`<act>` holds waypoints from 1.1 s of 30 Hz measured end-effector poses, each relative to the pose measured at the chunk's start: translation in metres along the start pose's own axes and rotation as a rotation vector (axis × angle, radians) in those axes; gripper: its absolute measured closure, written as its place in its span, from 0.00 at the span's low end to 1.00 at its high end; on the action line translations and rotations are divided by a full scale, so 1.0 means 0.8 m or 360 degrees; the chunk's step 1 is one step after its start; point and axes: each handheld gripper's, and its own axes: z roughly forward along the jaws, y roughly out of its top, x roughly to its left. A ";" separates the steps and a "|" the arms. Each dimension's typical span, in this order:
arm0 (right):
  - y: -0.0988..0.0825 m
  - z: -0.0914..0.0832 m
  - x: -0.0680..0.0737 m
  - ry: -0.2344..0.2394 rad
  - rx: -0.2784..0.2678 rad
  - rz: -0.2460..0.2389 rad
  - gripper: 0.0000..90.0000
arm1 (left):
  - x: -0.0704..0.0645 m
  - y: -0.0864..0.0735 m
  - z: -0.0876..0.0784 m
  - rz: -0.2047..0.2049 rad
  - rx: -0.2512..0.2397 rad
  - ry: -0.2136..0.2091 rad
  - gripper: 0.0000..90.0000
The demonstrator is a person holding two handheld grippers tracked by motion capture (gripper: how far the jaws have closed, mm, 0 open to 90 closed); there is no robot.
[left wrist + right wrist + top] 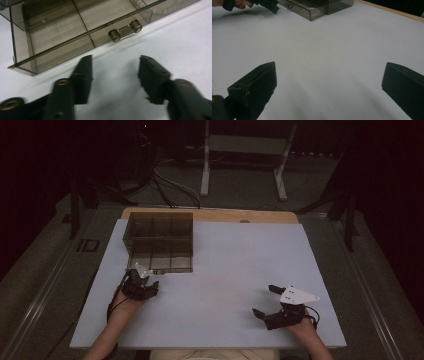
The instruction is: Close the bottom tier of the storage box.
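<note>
A smoked see-through box [159,240] with inner dividers stands at the table's far left. Its drawer front carries a small clear handle [125,30]. My left gripper [146,279] sits just in front of the box, pointing at that handle [161,270]. In the left gripper view my left gripper [115,60] is open, with only bare white tabletop between the jaws and the handle a short way beyond the tips. My right gripper [262,300] rests near the front right and points left. In its own view the right gripper [329,67] stands wide open over bare table, with the box [317,7] far off.
The white tabletop [225,265] has a wooden strip [215,215] along its far edge. Beyond it, on the dark floor, are cables [172,185] and a light metal stand [245,150]. The left hand and its gripper [265,4] appear at the top left of the right gripper view.
</note>
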 end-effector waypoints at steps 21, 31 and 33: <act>0.000 -0.004 0.002 -0.0014 -0.0008 -0.0007 0.00 | 0.003 0.000 -0.007 -0.0033 -0.0055 -0.0055 0.93; 0.001 -0.005 0.003 -0.0019 -0.0014 -0.0009 0.00 | 0.008 -0.004 -0.011 -0.0063 -0.0070 -0.0108 1.00; 0.001 -0.005 0.003 -0.0020 -0.0014 -0.0006 0.00 | 0.008 -0.003 -0.012 -0.0060 -0.0073 -0.0121 1.00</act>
